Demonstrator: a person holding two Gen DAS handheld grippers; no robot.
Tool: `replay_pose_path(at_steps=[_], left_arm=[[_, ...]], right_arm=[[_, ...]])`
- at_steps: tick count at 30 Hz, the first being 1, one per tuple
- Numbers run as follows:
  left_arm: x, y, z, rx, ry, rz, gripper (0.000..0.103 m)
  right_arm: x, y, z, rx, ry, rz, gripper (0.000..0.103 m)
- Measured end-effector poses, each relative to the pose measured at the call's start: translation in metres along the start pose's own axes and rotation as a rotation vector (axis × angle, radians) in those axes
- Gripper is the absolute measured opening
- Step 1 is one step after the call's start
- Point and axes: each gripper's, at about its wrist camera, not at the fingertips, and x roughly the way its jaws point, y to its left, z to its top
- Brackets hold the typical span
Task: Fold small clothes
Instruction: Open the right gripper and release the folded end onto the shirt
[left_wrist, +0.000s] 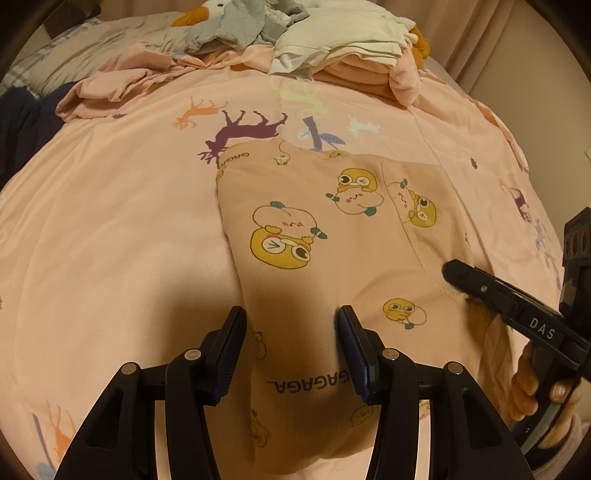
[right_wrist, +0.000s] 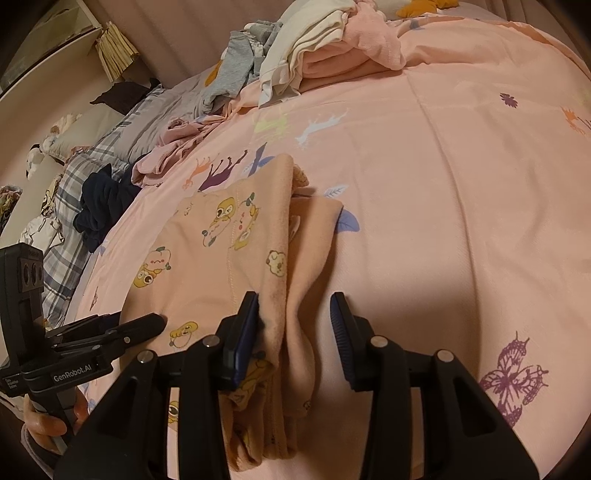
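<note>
A small peach garment (left_wrist: 332, 258) printed with yellow cartoon chicks lies flat on the pink bed sheet (left_wrist: 110, 221). My left gripper (left_wrist: 291, 332) is open, its jaws straddling the garment's near left edge. My right gripper (right_wrist: 295, 325) is open over the garment's right edge (right_wrist: 288, 295), where the fabric bunches in a raised fold between the jaws. The right gripper also shows in the left wrist view (left_wrist: 480, 284) at the garment's right side. The left gripper shows in the right wrist view (right_wrist: 147, 325) over the garment's left part.
A pile of white, pink and grey clothes (left_wrist: 332, 48) with a plush duck (left_wrist: 218, 18) lies at the far end of the bed. A dark navy garment (right_wrist: 103, 206) and a plaid blanket (right_wrist: 74, 221) lie along the left side.
</note>
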Motion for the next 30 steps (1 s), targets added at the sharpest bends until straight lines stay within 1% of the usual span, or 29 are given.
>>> replay_pose_path(at_steps=[30], left_arm=[[-0.009, -0.004, -0.011, 0.027, -0.021, 0.035, 0.050]], right_arm=[[-0.008, -0.004, -0.006, 0.011, 0.003, -0.020, 0.043]])
